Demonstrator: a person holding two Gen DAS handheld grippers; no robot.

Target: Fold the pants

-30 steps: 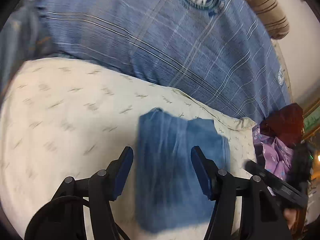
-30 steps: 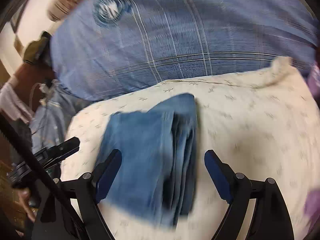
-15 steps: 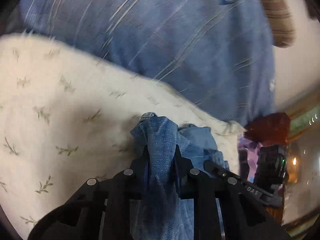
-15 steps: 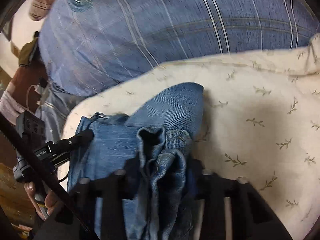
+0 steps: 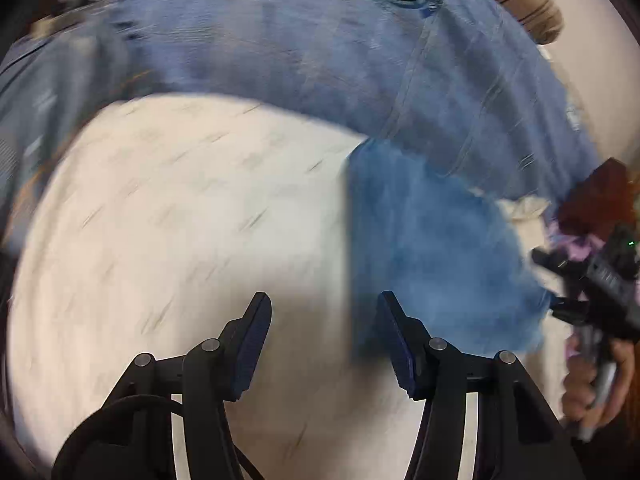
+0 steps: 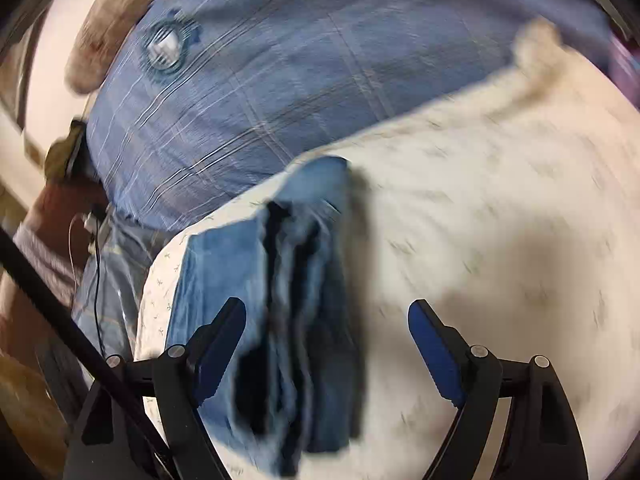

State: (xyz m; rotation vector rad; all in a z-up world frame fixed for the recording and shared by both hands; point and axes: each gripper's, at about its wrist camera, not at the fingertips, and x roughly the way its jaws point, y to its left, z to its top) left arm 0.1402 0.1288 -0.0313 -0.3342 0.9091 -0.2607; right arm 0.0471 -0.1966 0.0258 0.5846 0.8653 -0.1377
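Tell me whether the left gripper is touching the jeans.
Apart. In the left wrist view the left gripper is open over bare cream cloth, while the folded jeans lie beyond its right finger.

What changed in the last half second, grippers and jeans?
Both let go: the left gripper and right gripper, each shut on the folded jeans before, now stand open and pulled back. The jeans lie released on the cream sheet. Blue plaid cover unchanged.
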